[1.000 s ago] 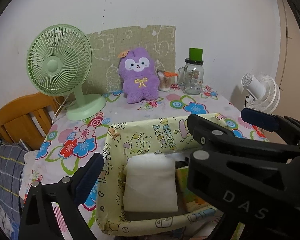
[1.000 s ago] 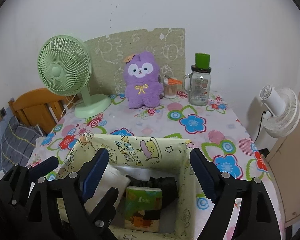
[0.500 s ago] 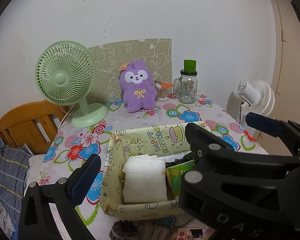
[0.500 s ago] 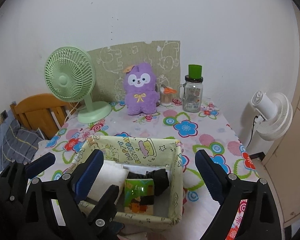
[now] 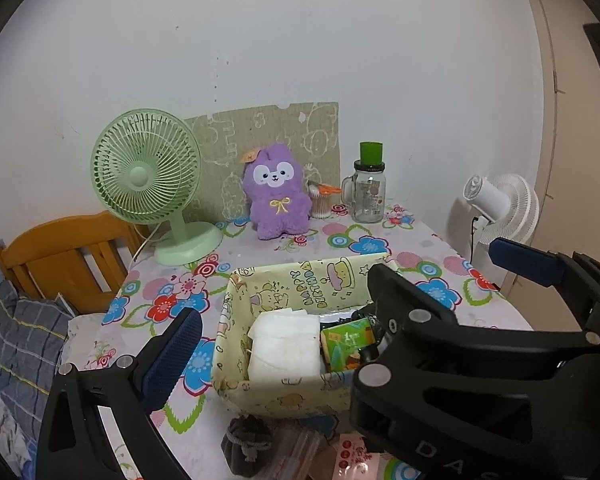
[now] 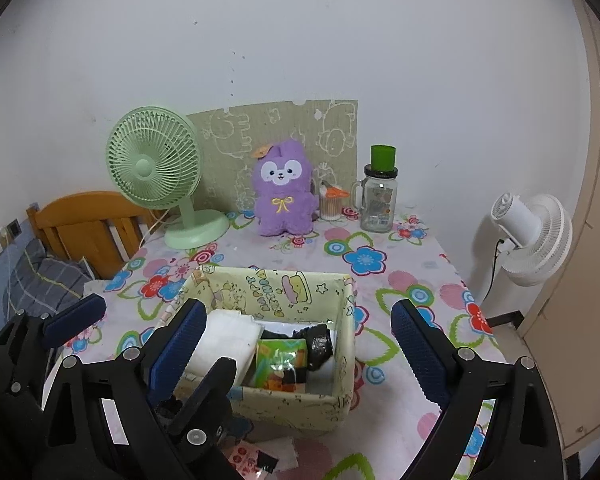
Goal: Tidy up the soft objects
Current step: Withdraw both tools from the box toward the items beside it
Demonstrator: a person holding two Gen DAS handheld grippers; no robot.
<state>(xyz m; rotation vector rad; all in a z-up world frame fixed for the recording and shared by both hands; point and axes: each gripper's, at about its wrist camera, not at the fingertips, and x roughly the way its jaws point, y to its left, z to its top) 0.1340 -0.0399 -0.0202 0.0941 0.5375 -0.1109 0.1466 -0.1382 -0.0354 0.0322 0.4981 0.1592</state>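
Note:
A yellow cartoon-print fabric box (image 5: 300, 284) (image 6: 276, 284) stands on the flowered table. It holds a white folded cloth (image 5: 284, 344) (image 6: 224, 340), a green packet (image 5: 346, 342) (image 6: 280, 364) and a dark item (image 6: 318, 342). A purple plush toy (image 5: 276, 196) (image 6: 284, 192) sits at the back. My left gripper (image 5: 340, 300) is open and empty above the box. My right gripper (image 6: 296, 344) is open and empty over the box; it also shows in the left wrist view (image 5: 404, 296). A dark grey pouch (image 5: 246, 444) lies before the box.
A green desk fan (image 5: 148, 184) (image 6: 156, 168) stands back left, a glass jar with green lid (image 5: 368, 192) (image 6: 378, 200) and a cotton-swab cup (image 6: 330, 204) back right. A white fan (image 6: 534, 236) is beyond the right edge, a wooden chair (image 5: 60, 256) at left.
Both grippers have pulled back and up from the box, so more of the table and the items in front of the box show. Both stay open and empty.

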